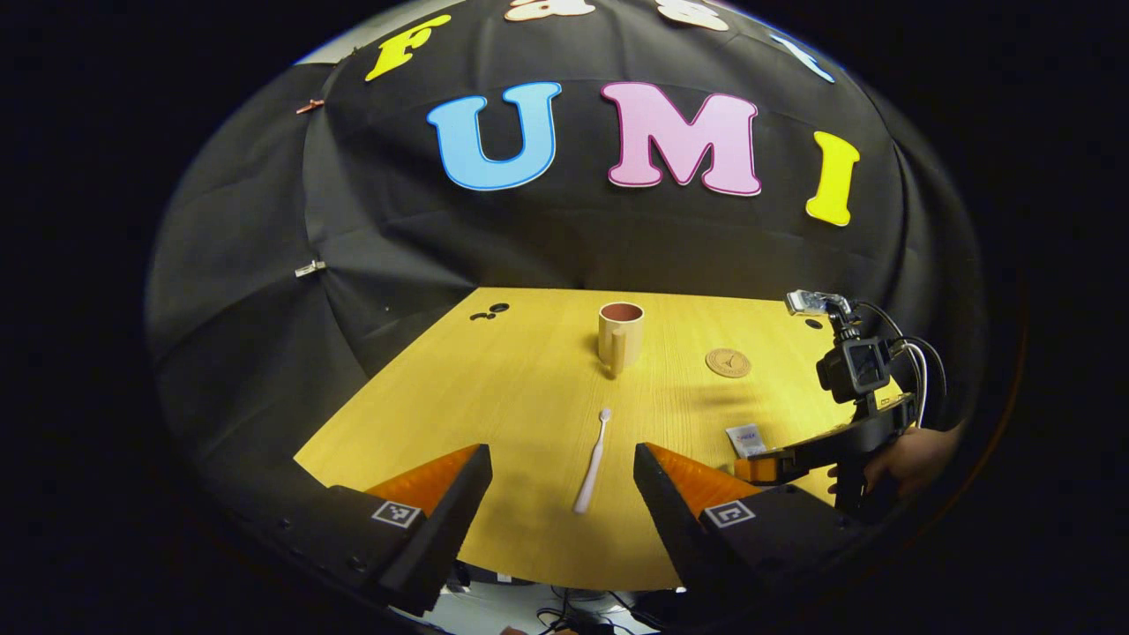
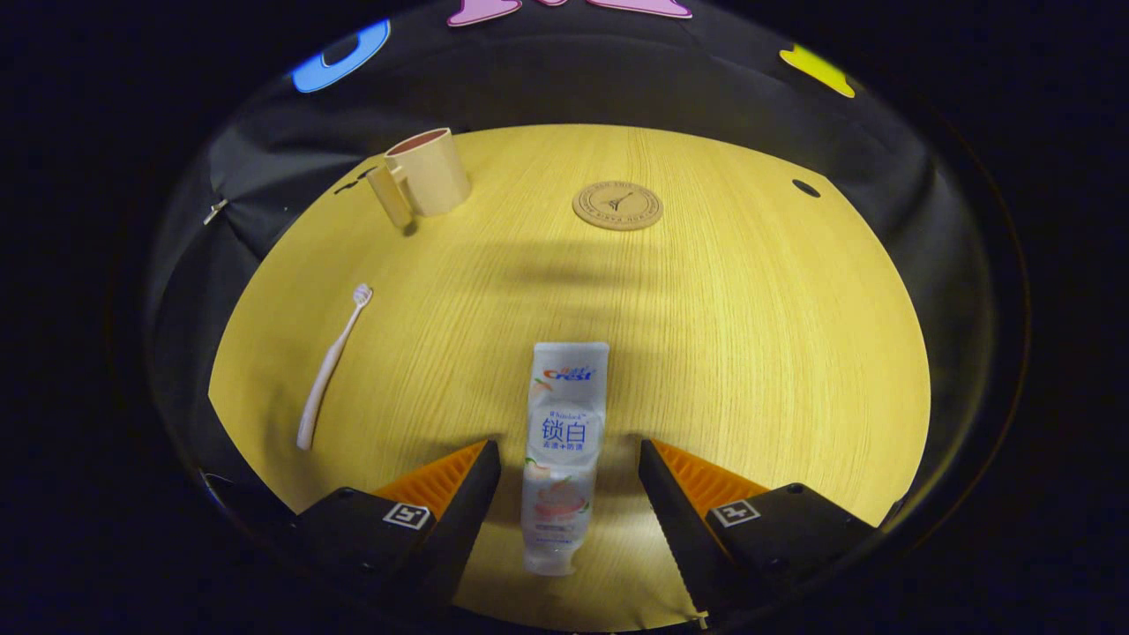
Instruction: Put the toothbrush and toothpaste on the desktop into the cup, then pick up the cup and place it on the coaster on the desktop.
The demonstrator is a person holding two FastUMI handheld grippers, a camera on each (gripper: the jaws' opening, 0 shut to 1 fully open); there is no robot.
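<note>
A pale pink toothbrush (image 1: 593, 463) lies flat on the yellow wooden desktop (image 1: 512, 388), its handle end between the fingers of my open left gripper (image 1: 561, 481). Beyond it stands a beige cup (image 1: 619, 336) with its handle toward me. The round cork coaster (image 1: 728, 362) lies to the cup's right. In the right gripper view, a white toothpaste tube (image 2: 561, 441) lies flat, its lower half between the spread fingers of my open right gripper (image 2: 569, 476), which do not touch it. The toothbrush (image 2: 331, 370), cup (image 2: 425, 174) and coaster (image 2: 617, 205) lie farther off.
The right gripper (image 1: 798, 459) with its camera and cables, held by a hand (image 1: 908, 459), shows at the right of the left gripper view, over the toothpaste (image 1: 745, 438). Small dark holes (image 1: 488, 311) mark the desktop's far corners. Black cloth walls surround the desk.
</note>
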